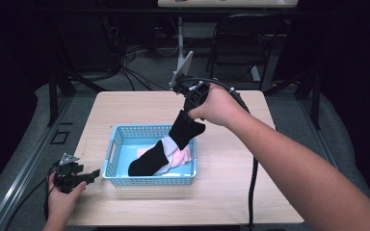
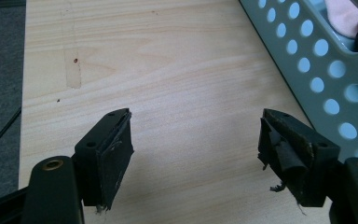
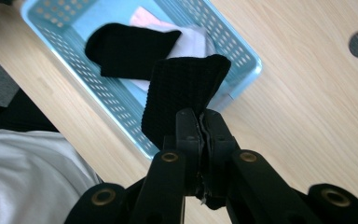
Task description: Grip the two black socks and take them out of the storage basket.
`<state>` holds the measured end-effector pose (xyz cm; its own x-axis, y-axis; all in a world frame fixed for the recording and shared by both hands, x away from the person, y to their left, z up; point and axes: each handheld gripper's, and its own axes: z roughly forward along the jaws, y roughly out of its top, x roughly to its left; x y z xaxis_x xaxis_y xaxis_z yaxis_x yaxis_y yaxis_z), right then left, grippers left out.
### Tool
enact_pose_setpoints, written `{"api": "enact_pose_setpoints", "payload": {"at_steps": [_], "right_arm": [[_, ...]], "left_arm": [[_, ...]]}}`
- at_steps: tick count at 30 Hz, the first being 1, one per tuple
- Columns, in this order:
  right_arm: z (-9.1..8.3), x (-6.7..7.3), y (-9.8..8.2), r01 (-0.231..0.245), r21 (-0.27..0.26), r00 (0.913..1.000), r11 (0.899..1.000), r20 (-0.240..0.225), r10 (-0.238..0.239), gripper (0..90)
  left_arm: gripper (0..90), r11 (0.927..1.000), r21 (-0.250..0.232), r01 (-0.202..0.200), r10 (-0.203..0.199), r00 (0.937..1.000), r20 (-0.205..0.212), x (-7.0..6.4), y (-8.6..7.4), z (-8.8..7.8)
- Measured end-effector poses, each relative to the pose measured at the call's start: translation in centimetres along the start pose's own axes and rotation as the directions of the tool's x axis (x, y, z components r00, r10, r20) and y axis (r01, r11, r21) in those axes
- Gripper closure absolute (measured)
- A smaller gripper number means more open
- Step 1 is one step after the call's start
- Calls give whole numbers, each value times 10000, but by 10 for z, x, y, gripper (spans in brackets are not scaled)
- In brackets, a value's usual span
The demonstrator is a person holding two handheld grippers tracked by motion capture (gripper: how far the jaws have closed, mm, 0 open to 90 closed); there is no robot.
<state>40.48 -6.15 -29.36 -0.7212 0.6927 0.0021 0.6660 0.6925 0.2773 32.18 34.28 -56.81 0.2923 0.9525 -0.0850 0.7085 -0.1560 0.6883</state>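
One black sock (image 1: 185,129) pinched above the basket (image 1: 112,144)

It's clamped tight in the right gripper (image 3: 202,122), dangling over the basket's far corner; the left gripper (image 2: 196,140) is held wide open, empty, beside the basket.

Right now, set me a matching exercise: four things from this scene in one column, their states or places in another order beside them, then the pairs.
Things:
1. right gripper
2. left gripper
3. black sock
4. pink cloth

States or places:
A. jaws wide apart over bare table, beside the blue basket
B. lying in the basket
C. jaws shut on fabric
D. hanging above the basket

Pairs: 1-C, 2-A, 3-D, 4-B
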Motion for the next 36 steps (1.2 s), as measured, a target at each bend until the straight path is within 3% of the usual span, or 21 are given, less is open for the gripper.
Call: {"api": "enact_pose_setpoints", "payload": {"at_steps": [11,18,29,36], "right_arm": [[-15,-32,-36,-728,-53,9963,9973,464,730,870],[-9,-47,-52,-1028,100,9930,9946,591,1021,870],[25,-56,-69,-1163,432,9930,9923,245,1154,870],[60,-59,-83,-1103,927,9938,9896,-44,1111,870]], "left_arm": [[258,10000,36,83,-83,10000,21,2,-1,-1],[258,9999,26,136,-136,9999,5,2,-1,-1],[258,10000,40,62,-62,10000,11,1,0,-2],[258,10000,55,40,-40,10000,13,1,0,-2]]}}
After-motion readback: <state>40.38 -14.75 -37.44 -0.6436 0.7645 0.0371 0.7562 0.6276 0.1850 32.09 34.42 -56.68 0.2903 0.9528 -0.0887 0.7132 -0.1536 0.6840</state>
